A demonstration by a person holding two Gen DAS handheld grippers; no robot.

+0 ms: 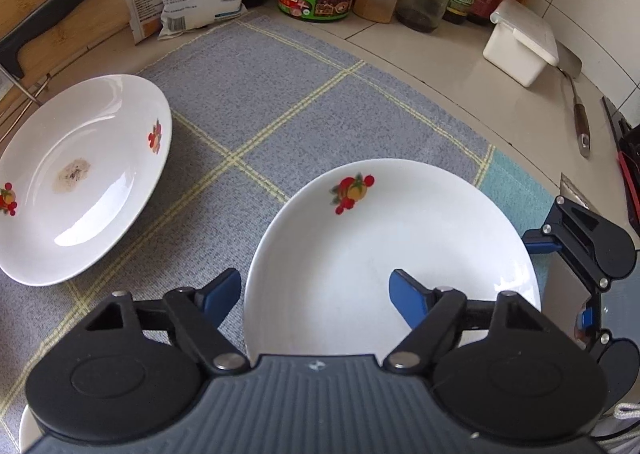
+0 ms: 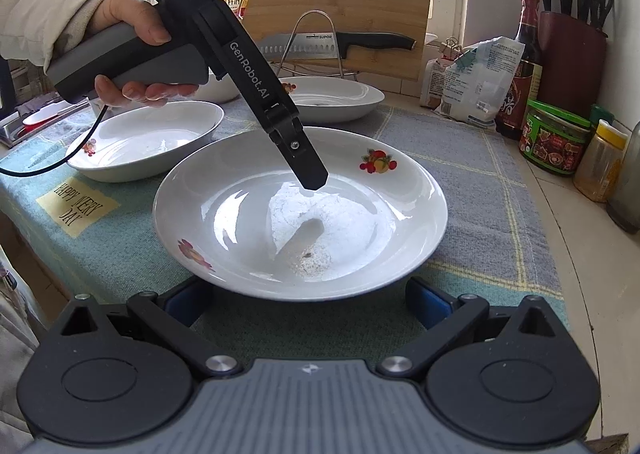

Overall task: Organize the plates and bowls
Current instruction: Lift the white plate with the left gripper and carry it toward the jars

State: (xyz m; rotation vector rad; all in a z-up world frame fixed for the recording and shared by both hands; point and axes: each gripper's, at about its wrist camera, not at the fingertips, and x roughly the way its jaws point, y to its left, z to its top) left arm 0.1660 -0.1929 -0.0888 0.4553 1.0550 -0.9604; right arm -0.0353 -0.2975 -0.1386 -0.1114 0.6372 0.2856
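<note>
Left gripper [image 1: 316, 294] — jaws spread wide over the near rim of a white fruit-print plate [image 1: 384, 254] lying on the grey checked cloth [image 1: 280, 94], gripping nothing. Right gripper [image 2: 308, 298] also spread, its blue fingers [image 2: 428, 302] just beside the plate's edge — contact unclear. A second, stained plate [image 1: 80, 178] lies apart to the left.

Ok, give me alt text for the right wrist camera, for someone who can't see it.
A white plate with fruit prints sits on a checked cloth, just ahead of the open right gripper. The left gripper, held in a hand, points down over the plate's middle. Two more white dishes lie behind it.
</note>
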